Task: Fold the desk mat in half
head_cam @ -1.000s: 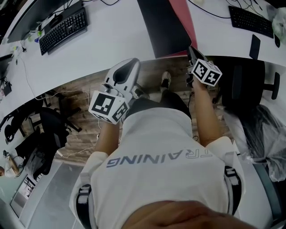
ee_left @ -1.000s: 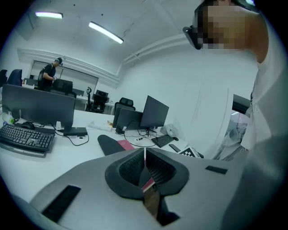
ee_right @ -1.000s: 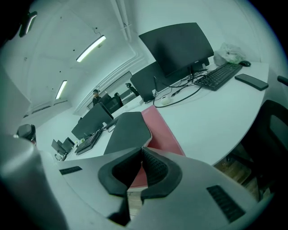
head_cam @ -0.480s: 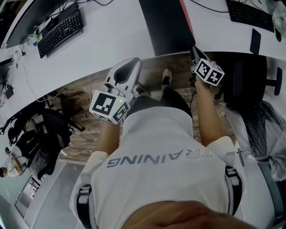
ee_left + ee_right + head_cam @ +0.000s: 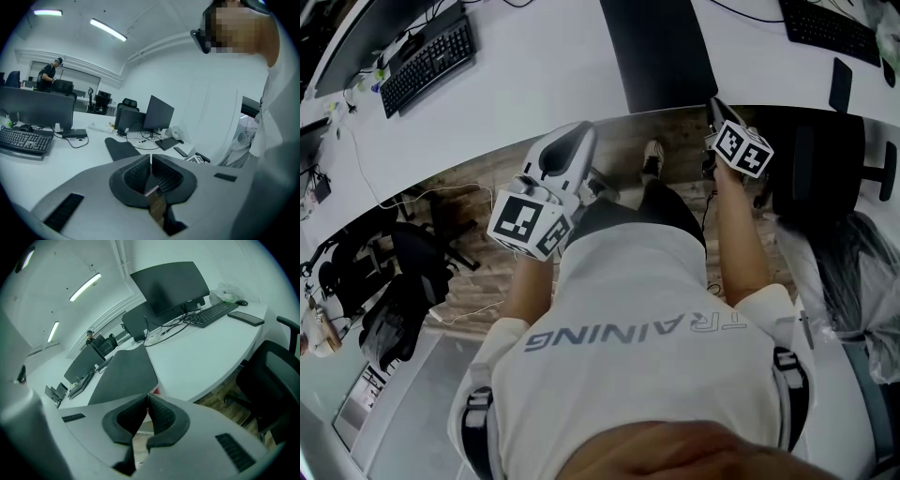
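Right gripper view had the right gripper [image 5: 148, 397] with its 2 fingers clenched on the near corner of the dark desk mat [image 5: 124, 373], where a red sliver [image 5: 155, 391] peeked out at the edge. The mat lay flat on the white tabletop [image 5: 201, 357], its near edge along the tabletop's rim. A monitor [image 5: 171, 284] and a black keyboard [image 5: 211, 314] stood farther back, and a phone [image 5: 248, 318] lay off to the right. A black office chair [image 5: 274, 376] stood beside the tabletop over the wooden floor [image 5: 220, 403]. Left gripper view showed the left gripper [image 5: 151, 159] with its fingers pressed together on nothing, held in the air short of the tabletop. Head view placed that gripper low at the person's left side, above the floor, while the right one reached forward to the mat's near right corner. A second keyboard [image 5: 427, 58] sat far off on the tabletop's left stretch.
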Action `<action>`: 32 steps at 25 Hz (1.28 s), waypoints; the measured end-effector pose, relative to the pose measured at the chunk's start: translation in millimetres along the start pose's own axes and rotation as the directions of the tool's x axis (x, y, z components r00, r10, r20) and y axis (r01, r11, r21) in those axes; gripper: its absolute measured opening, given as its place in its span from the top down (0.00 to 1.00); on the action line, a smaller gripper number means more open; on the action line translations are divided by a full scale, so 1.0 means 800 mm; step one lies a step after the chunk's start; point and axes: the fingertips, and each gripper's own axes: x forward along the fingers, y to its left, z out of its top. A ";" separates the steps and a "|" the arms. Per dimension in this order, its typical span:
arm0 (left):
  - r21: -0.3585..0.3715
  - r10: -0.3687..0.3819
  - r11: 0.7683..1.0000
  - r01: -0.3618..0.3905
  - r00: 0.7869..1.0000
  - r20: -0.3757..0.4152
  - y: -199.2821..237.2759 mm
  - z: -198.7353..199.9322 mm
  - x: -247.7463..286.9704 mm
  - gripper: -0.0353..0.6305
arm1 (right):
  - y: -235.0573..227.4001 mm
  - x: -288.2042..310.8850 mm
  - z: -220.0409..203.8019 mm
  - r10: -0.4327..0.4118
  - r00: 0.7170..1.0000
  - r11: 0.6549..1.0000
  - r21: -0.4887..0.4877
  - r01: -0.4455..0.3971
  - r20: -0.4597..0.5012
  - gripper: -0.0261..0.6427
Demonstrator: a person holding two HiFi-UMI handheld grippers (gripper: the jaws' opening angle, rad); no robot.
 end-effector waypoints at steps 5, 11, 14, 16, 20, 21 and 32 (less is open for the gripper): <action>-0.015 0.006 1.000 -0.006 1.000 0.018 0.001 0.000 -0.007 0.89 | 0.002 0.001 -0.002 -0.038 0.999 0.999 -0.018 0.038 -0.036 0.91; -0.030 0.061 0.998 -0.060 0.997 0.048 0.030 0.006 -0.030 0.89 | 0.001 -0.005 -0.008 -0.048 0.998 0.997 -0.065 0.046 -0.032 0.87; -0.052 0.078 0.996 -0.074 0.994 0.076 0.040 0.012 -0.046 0.89 | 0.004 -0.015 0.000 -0.074 0.997 0.991 -0.115 0.072 -0.010 0.80; -0.053 0.081 0.996 -0.076 0.992 0.100 0.042 0.021 -0.057 0.89 | 0.016 -0.026 0.010 -0.074 0.997 0.985 -0.154 0.075 0.014 0.78; -0.032 0.082 0.996 -0.077 0.985 0.155 0.045 0.043 -0.085 0.89 | 0.058 -0.056 0.044 -0.057 0.995 0.969 -0.236 0.076 0.087 0.77; -0.026 0.084 0.996 -0.081 0.982 0.168 0.048 0.048 -0.093 0.89 | 0.071 -0.064 0.053 -0.050 0.993 0.963 -0.259 0.076 0.106 0.77; 0.021 0.153 0.986 -0.168 0.937 0.314 0.079 0.102 -0.178 0.89 | 0.268 -0.159 0.155 0.188 0.939 0.873 -0.487 -0.025 0.288 0.91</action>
